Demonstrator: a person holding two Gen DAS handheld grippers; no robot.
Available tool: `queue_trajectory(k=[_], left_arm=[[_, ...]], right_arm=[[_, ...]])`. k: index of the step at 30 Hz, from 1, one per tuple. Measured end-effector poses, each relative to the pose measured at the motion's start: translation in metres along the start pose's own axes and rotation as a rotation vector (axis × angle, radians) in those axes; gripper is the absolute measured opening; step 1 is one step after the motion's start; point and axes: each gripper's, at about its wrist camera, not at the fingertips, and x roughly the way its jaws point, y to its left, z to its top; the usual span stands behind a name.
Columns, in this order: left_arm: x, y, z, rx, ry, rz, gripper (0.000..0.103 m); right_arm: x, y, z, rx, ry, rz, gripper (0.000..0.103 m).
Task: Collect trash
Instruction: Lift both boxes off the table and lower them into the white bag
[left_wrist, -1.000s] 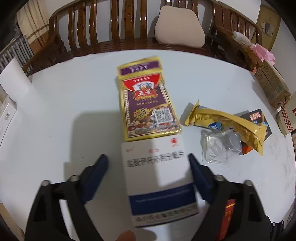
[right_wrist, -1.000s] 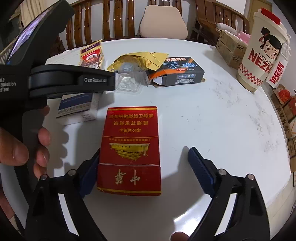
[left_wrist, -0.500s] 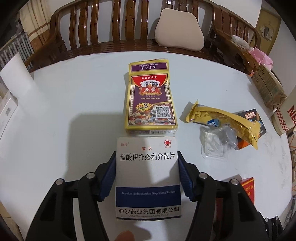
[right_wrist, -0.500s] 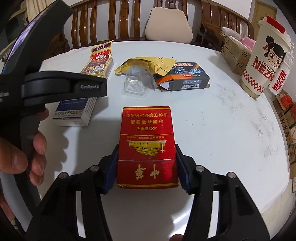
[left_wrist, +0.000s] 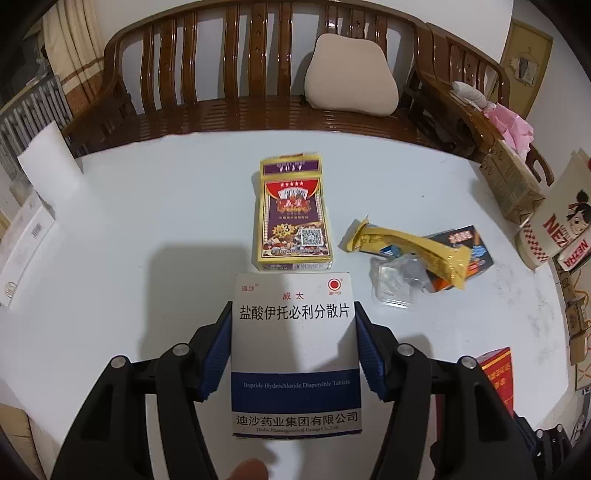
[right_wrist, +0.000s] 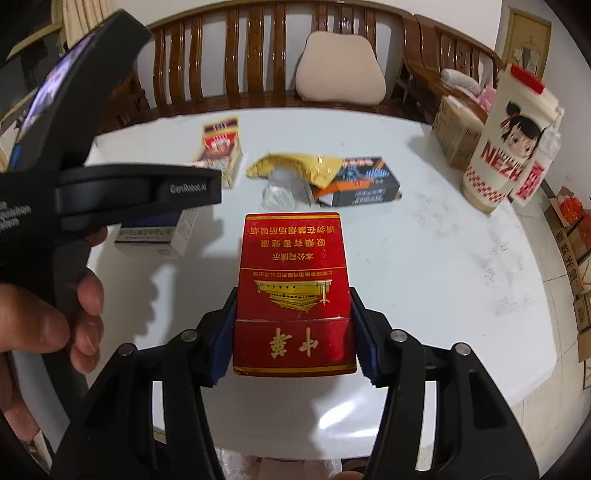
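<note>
My left gripper (left_wrist: 293, 350) is shut on a white and blue medicine box (left_wrist: 293, 354), its blue pads pressing both long sides. My right gripper (right_wrist: 291, 332) is shut on a red cigarette pack (right_wrist: 291, 291) and holds it above the table. The medicine box also shows in the right wrist view (right_wrist: 155, 236) under the left gripper body. On the white round table (left_wrist: 147, 206) lie a gold playing-card box (left_wrist: 293, 218), a yellow wrapper (left_wrist: 410, 247), a clear plastic blister (left_wrist: 395, 282) and a dark box (left_wrist: 465, 243).
A large Nezha paper cup (right_wrist: 513, 136) stands at the table's right edge. Cardboard boxes (right_wrist: 458, 133) sit behind it. A wooden bench (left_wrist: 258, 74) with a beige cushion (left_wrist: 351, 77) runs along the far side. A white sheet (left_wrist: 48, 158) leans at left.
Both grippers closed from open onto their boxes: the left on the medicine box, the right on the cigarette pack. Both have since lifted slightly and drawn back.
</note>
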Motion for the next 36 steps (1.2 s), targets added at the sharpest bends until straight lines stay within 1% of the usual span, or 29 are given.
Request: queue_trajectory(k=[3, 10, 18, 28, 36], left_arm=[[-0.017, 0.000, 0.000, 0.006, -0.023, 0.004, 0.059], [-0.069, -0.004, -0.006, 0.042, -0.112, 0.040, 0.059], [-0.118, -0.011, -0.027, 0.069, -0.182, 0.045, 0.059], [-0.179, -0.022, -0.067, 0.108, -0.258, 0.021, 0.059], [-0.221, -0.028, -0.103, 0.146, -0.307, -0.012, 0.059]], right_arm=[[-0.017, -0.001, 0.002, 0.002, -0.022, 0.007, 0.053], [-0.070, -0.006, 0.000, -0.006, -0.083, 0.039, 0.053], [-0.127, -0.009, -0.016, -0.033, -0.144, 0.059, 0.053], [-0.197, -0.019, -0.046, -0.038, -0.222, 0.085, 0.053], [-0.241, -0.026, -0.075, -0.045, -0.271, 0.100, 0.053]])
